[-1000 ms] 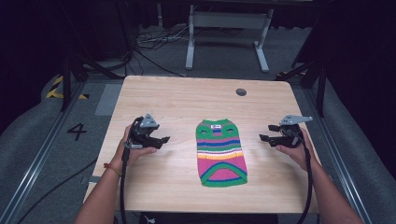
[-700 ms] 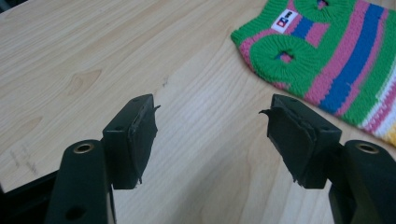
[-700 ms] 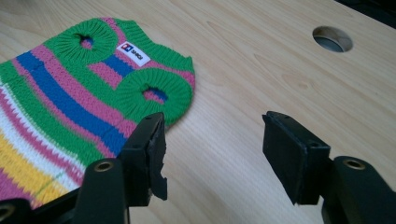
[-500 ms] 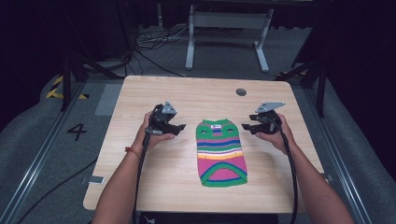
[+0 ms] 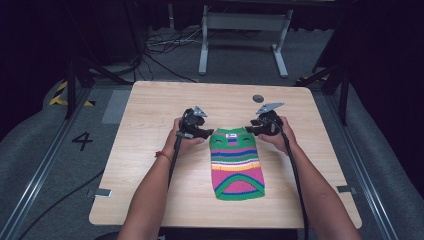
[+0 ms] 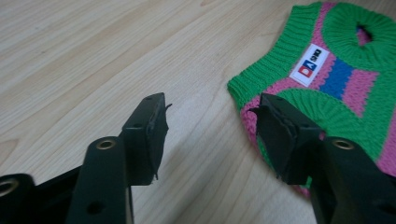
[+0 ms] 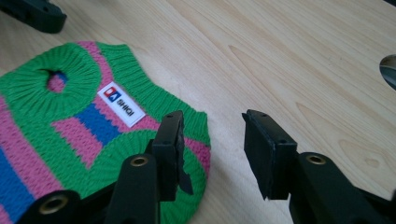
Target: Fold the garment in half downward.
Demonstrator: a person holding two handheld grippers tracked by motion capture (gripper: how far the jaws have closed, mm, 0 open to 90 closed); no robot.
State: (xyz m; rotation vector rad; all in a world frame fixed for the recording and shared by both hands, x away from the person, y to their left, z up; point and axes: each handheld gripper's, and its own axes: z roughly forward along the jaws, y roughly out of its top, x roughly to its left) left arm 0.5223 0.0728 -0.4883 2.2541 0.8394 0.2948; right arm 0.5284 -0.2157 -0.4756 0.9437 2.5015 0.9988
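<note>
Left tool [image 5: 206, 133]: jaws spread, low over the wooden surface [image 5: 150, 150], one jaw over bare wood, the other above the near shoulder corner of the garment. Striped knit sweater [image 5: 236, 162]: green, pink, blue and yellow, lying flat between the two tools, collar end with its white label [image 6: 311, 65] nearest them. Right tool [image 5: 251, 130]: jaws spread, one above the sweater's opposite shoulder corner, the other over bare wood.
</note>
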